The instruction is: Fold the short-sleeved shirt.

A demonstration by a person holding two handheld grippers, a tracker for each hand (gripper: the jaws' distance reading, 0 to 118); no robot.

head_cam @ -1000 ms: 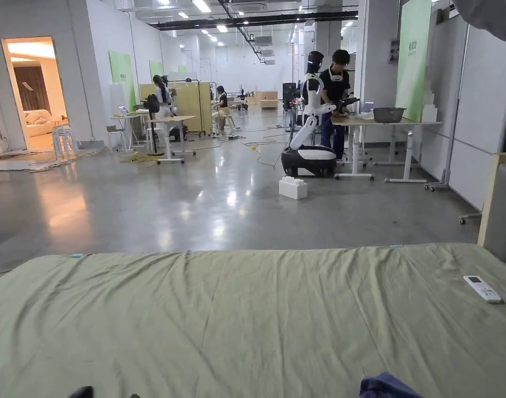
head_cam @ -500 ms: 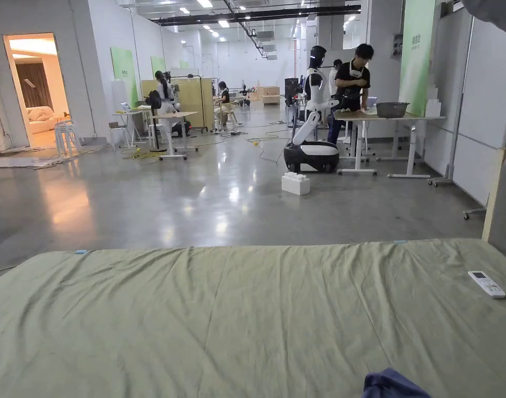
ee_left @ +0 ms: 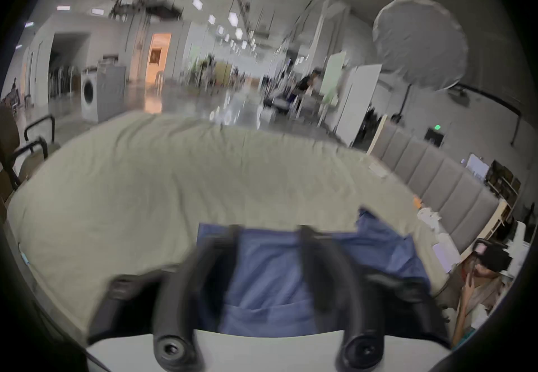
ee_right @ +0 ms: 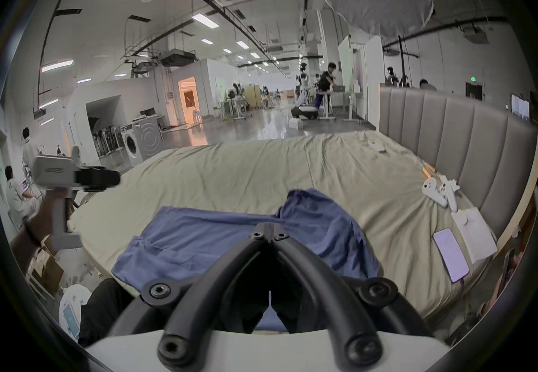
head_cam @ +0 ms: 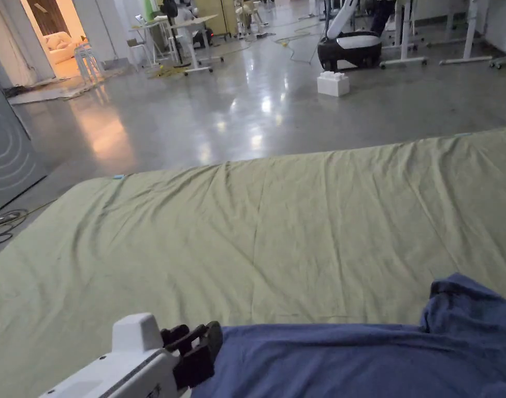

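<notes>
Shirt (head_cam: 360,357) lies crumpled on the bed (head_cam: 257,233), long axis running across between your grippers. Your left gripper (ee_left: 269,235), jaws spread and empty, hovers at its left edge. Your right gripper (ee_right: 269,229), jaws closed together on nothing, hangs above its middle.

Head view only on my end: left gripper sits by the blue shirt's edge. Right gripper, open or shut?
Observer: Shut. In the right gripper view the right gripper has its jaws closed tip to tip over the crumpled blue short-sleeved shirt. I cannot tell whether cloth is caught.
Operator: Left jaws?
Observer: Apart. The left gripper has shirt fabric showing between them, blurred.
Operator: Anything else on the bed?
Observer: A flat phone with a pale purple screen lies on the green bedsheet near the grey padded headboard.
</notes>
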